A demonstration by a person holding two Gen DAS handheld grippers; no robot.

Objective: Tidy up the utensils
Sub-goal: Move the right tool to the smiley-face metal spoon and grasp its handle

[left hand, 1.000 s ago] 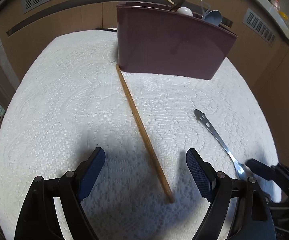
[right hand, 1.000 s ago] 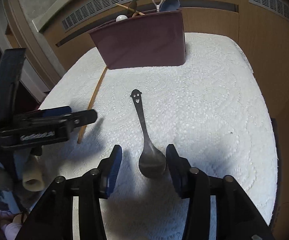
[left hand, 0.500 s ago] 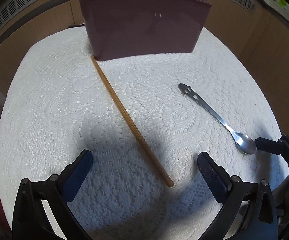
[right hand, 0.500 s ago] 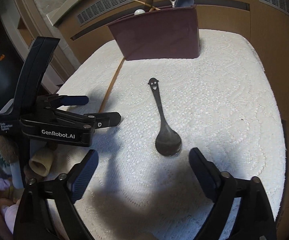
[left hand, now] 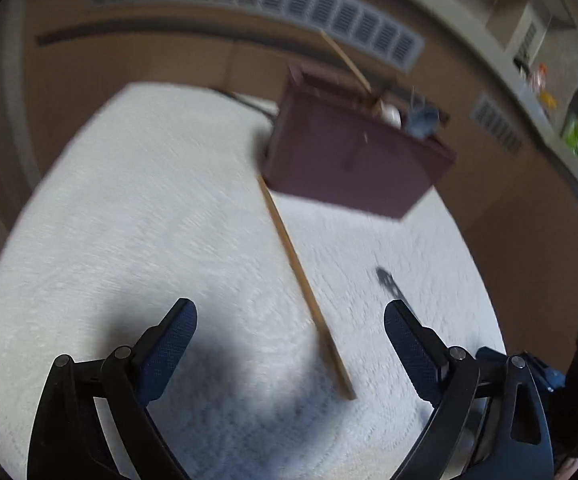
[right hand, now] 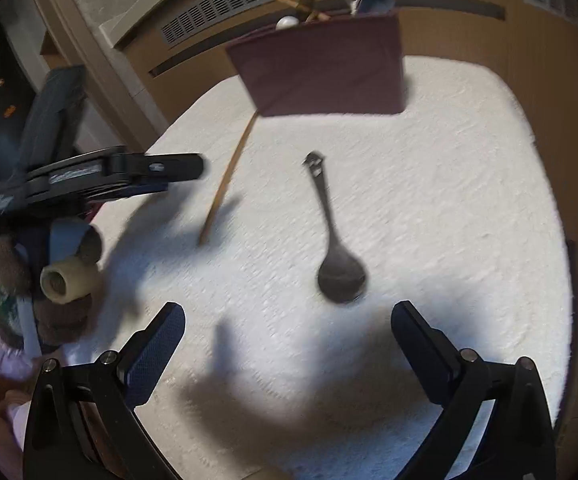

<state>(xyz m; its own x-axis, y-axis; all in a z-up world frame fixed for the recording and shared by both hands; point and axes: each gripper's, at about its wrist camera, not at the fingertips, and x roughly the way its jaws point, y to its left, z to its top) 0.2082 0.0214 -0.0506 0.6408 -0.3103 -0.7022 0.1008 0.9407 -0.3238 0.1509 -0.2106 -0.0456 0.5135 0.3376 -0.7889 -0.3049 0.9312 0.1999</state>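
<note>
A maroon utensil holder [left hand: 353, 160] [right hand: 325, 68] stands at the far side of the white lace tablecloth [left hand: 149, 220] [right hand: 449, 200], with several utensils sticking out. A wooden chopstick [left hand: 305, 284] [right hand: 227, 184] lies on the cloth, running from the holder toward me. A metal spoon [right hand: 335, 240] with a smiley handle [left hand: 389, 282] lies to its right. My left gripper [left hand: 289, 340] is open and empty above the chopstick's near end. My right gripper [right hand: 289, 344] is open and empty, just short of the spoon bowl.
Wooden cabinet walls with vent grilles [left hand: 249, 0] surround the table. The left gripper's body [right hand: 101, 176] shows at the left of the right wrist view, above a stuffed toy [right hand: 61, 272]. The table's edges drop off on all sides.
Both views are motion-blurred now. The left gripper has swung left and tilted, and the spoon has slid to its right edge. The right gripper has backed off a little; both stay open.
</note>
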